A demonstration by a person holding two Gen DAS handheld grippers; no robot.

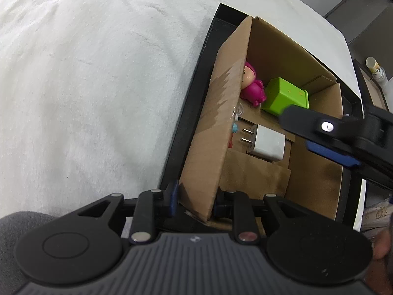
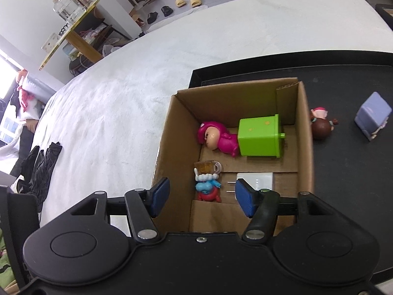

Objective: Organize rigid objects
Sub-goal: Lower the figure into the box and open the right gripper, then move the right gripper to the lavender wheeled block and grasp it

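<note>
The left gripper (image 1: 195,205) is clamped on the near wall of the cardboard box (image 1: 211,132), which sits on a black tray (image 2: 343,172). The right gripper (image 2: 201,196) hangs over the box with fingers apart, holding nothing. Inside lie a pink doll (image 2: 216,139), green block (image 2: 260,136) and white charger (image 1: 266,146). Only the right wrist view shows a small blue figure (image 2: 207,186) in full, plus a brown doll (image 2: 321,125) and purple box (image 2: 373,115) on the tray.
</note>
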